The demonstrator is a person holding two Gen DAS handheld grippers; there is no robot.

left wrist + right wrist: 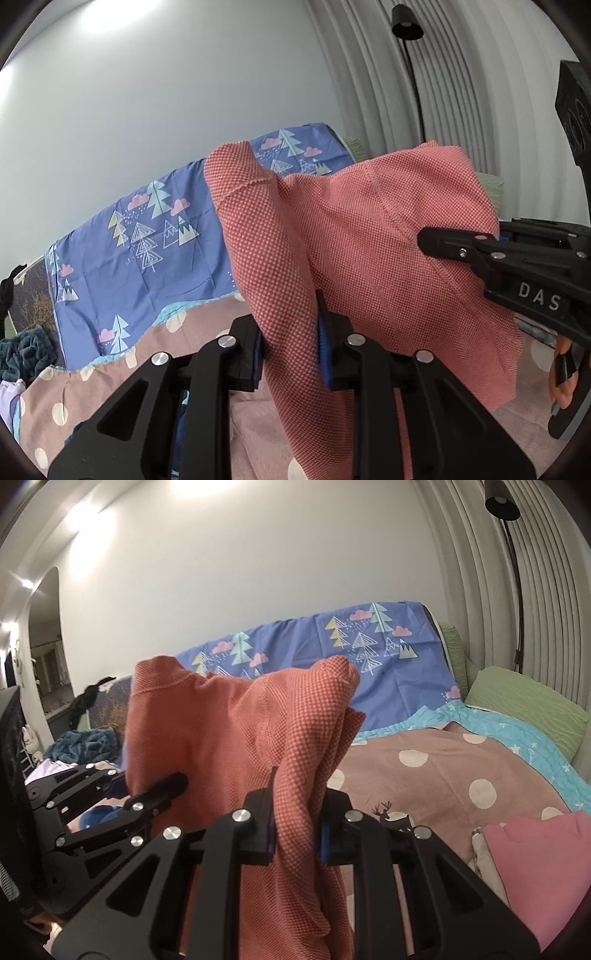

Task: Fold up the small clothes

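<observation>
The bed (461, 775) fills the lower part of both views. On it lies a brown blanket (436, 771) with pale dots. A blue sheet (402, 672) with trees and clouds hangs behind the blanket, at 12 o'clock in the right wrist view and at 9 o'clock in the left wrist view. A green pillow (528, 705) lies at 3 o'clock in the right wrist view, before the ribbed headboard (476, 590). A black lamp (502, 498) stands at 1 o'clock.

The coral garment (354, 236) is the thing to fold. It is lifted above the blanket, in the middle of both views, and it hangs between the two tongs. Its cloth is bunched and has a fine dotted weave.

The left gripper (290, 343) is narrow and pinches one bunched edge of the garment between its blue pads. The right gripper (297, 819) is also narrow and pinches another bunched edge. In the left wrist view the right gripper comes in at 3 o'clock, with its finger (443, 242) lying on the cloth.

A pink folded cloth (543, 871) lies on the blanket at 4 o'clock in the right wrist view. A dark teal cloth (85, 744) lies in a heap at 9 o'clock.
</observation>
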